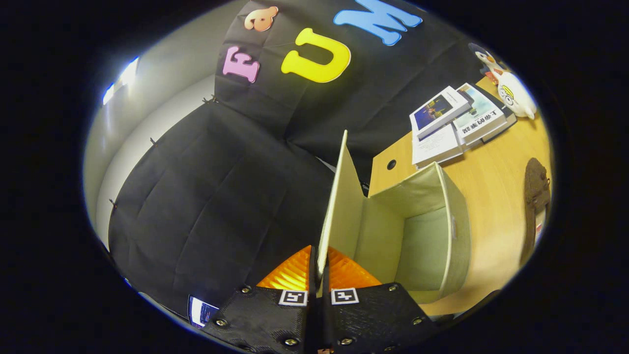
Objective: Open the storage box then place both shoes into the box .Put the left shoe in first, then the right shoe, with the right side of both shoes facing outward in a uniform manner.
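The smooth wooden table (496,187) carries the beige fabric storage box (432,236), square-sided and hollow, lying open. Its stiff flat lid (339,206) stands edge-on, pinched between my ribbed orange fingers (295,273); my gripper (318,275) is nearly closed on it. A brown fuzzy shoe (535,191) lies beyond, past stacked glossy books (457,123).

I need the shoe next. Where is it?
In the gripper view, a brown shoe lies on the wooden table, right of the open storage box, beyond the gripper.

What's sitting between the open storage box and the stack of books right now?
Nothing: in the gripper view, bare desk separates storage box from books. The gripper is clamped on the box's lid.
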Tool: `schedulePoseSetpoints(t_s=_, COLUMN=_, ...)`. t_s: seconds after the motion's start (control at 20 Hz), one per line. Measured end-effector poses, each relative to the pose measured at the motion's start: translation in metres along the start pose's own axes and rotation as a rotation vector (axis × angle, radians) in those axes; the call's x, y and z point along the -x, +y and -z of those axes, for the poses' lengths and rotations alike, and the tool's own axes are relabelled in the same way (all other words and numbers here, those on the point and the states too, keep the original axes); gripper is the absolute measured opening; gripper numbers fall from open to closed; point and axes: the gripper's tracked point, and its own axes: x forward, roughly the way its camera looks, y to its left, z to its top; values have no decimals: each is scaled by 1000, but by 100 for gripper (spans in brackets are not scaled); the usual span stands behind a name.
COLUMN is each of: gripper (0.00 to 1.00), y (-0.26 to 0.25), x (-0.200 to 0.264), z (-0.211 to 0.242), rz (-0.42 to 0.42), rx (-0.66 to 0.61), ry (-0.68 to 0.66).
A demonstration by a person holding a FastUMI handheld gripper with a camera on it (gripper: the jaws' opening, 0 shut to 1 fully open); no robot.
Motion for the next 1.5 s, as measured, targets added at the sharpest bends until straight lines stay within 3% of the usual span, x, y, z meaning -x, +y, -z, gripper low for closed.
schedulePoseSetpoints(t_s=0.25, gripper=4, y=25, x=-30, z=14, rz=33, rx=118, ry=31)
schedulePoseSetpoints(t_s=0.65, gripper=3, y=55, x=-73, z=33, rz=45, rx=197, ry=60)
schedulePoseSetpoints(t_s=0.85, gripper=21, y=65, x=-88, z=38, rz=43, rx=319, ry=70)
schedulePoseSetpoints(t_s=0.9, gripper=21, y=69, x=-90, z=40, rz=23, rx=327, ry=71)
schedulePoseSetpoints(t_s=0.95, gripper=45, y=74, x=-90, z=41, rz=12, rx=331, ry=68)
schedulePoseSetpoints(t_s=1.05, gripper=52, y=76, x=-90, z=35, rz=7, rx=349, ry=53)
schedulePoseSetpoints(t_s=1.1, gripper=61, y=74, x=-89, z=33, rz=16, rx=365, ry=46)
schedulePoseSetpoints(t_s=1.15, gripper=87, y=70, x=-86, z=30, rz=31, rx=384, ry=36)
schedulePoseSetpoints(t_s=1.2, gripper=94, y=64, x=-83, z=25, rz=46, rx=403, ry=23)
schedulePoseSetpoints(t_s=1.5, gripper=94, y=35, x=-56, z=-10, rz=131, rx=483, ry=-51)
